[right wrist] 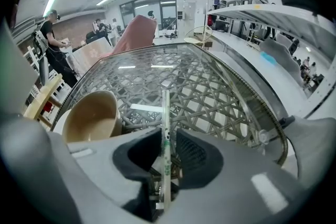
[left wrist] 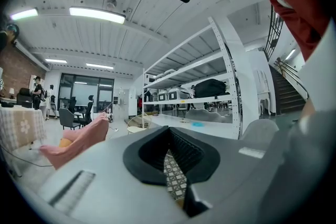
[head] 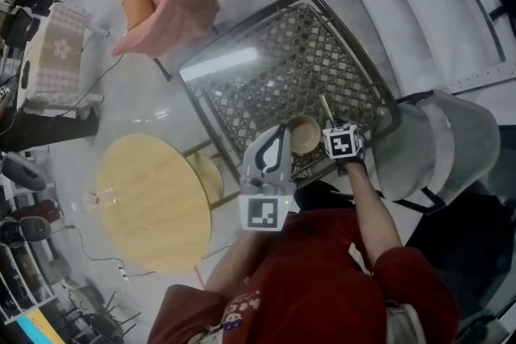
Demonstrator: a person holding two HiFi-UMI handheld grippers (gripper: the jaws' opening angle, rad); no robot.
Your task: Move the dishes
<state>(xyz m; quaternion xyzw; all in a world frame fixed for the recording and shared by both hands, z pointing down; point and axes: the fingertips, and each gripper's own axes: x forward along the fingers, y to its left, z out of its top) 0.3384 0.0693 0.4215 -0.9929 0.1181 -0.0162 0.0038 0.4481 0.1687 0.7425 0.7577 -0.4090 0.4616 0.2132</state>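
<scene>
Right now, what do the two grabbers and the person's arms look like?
The left gripper and the right gripper are light grey shells with black ribbed pads. Each carries a white cube with black square markers. The person wears dark red sleeves.

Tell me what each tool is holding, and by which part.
Nothing is gripped. The left tool is shut and empty. The right tool has its jaws apart around a thin pale chopstick, near one end, without pressing it.

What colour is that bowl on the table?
Tan; the bowl shows best in the right gripper view.
</scene>
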